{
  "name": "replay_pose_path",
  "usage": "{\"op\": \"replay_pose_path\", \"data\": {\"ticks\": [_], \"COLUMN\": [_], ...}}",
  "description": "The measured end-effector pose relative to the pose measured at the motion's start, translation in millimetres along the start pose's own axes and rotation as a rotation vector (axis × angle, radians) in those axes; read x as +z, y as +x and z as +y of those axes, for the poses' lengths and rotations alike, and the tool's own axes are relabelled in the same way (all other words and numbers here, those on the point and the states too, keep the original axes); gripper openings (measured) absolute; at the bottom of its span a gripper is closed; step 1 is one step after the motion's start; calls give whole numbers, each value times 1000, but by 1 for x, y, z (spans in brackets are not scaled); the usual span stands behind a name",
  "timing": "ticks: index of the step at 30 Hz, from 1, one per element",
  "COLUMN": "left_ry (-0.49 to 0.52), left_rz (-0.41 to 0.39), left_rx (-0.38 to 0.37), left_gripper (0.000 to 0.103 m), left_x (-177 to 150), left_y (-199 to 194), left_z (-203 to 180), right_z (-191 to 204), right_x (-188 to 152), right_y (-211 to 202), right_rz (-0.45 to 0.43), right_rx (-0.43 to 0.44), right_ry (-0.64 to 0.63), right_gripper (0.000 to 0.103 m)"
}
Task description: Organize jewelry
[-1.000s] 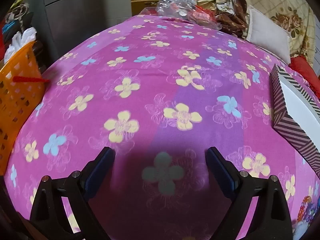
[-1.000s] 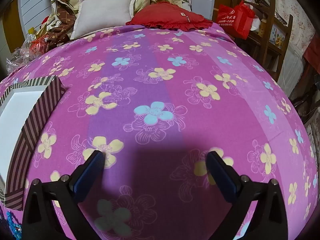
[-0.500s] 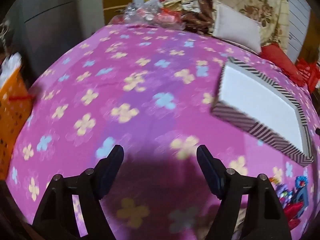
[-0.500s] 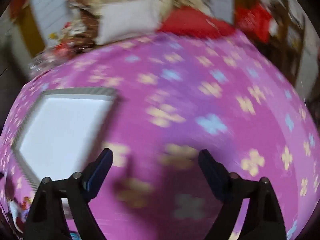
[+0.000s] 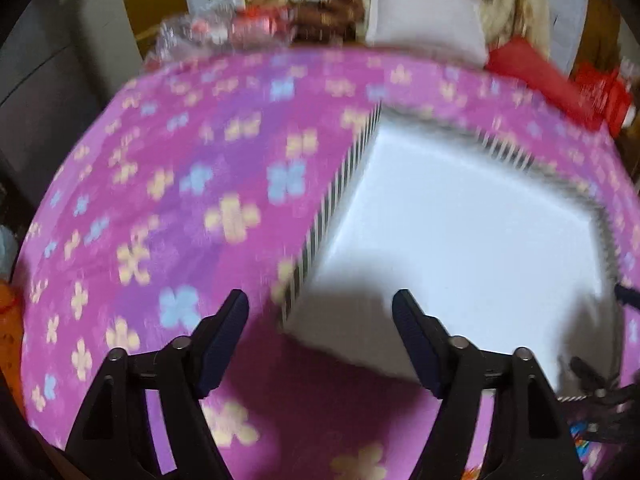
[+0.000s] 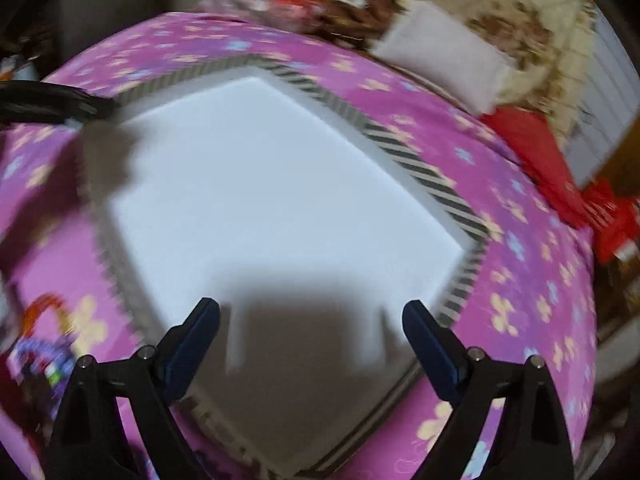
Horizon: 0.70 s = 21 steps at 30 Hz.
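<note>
A shallow box (image 5: pixel 460 232) with a striped rim and a plain white inside lies on the pink flowered bedspread (image 5: pixel 180 208). My left gripper (image 5: pixel 320 320) is open and empty, hovering over the box's near left corner. My right gripper (image 6: pixel 312 328) is open and empty above the box (image 6: pixel 272 184), near its front edge. A blurred heap of colourful jewelry (image 6: pixel 44 352) lies on the bedspread left of the box in the right wrist view; a little of it shows in the left wrist view (image 5: pixel 588 432) at the lower right. The left gripper's dark body (image 6: pixel 48 100) shows at the far left.
A white pillow (image 5: pixel 424 28), a red cushion (image 5: pixel 528 68) and patterned bedding lie at the head of the bed. Crinkled plastic bags (image 5: pixel 224 32) sit at the far edge. A red bag (image 6: pixel 616 216) stands off the right side. Both views are motion-blurred.
Both grippers have swung toward the striped box, which now fills the middle of both views. The jaws stay open and empty.
</note>
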<state>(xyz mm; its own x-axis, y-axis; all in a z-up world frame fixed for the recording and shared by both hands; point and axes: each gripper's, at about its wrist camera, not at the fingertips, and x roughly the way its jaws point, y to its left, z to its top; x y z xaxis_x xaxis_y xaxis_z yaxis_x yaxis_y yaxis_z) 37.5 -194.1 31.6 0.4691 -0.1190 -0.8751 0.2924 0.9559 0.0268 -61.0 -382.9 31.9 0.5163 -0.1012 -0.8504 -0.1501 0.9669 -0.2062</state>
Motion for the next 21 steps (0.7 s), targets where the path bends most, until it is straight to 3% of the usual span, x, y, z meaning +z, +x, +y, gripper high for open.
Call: {"op": "replay_pose_path", "data": {"ticks": [4,7,10,13,16,21], "left_ry": [-32,-27,2,7,17,4], "left_rz": [29,67,65,11,-103,-248], "left_rx": [-70,-90,-82,-87,-41,-40], "left_gripper": [56,56,52,51,51,51], "left_x": [-29,-48,-65,-76,-84,-102], "left_y": [-12,-19,-36,-60,-91,-134], "left_z": [12,15,9,6,4,5], "right_z": [-6,-4,-3,-1,-8,-16], "right_x": [-14,-28,-33,-40,-49,-60], "right_y": [-5,-13,-18,-34,-62,-99], "right_rz": [18,21,28,-6,-79,-165], "right_rx": [21,59,36,-12,-45,22], "right_ry": [-26,-50,-63,-20,97,276], "right_gripper": [95,95,95,95,95,95]}}
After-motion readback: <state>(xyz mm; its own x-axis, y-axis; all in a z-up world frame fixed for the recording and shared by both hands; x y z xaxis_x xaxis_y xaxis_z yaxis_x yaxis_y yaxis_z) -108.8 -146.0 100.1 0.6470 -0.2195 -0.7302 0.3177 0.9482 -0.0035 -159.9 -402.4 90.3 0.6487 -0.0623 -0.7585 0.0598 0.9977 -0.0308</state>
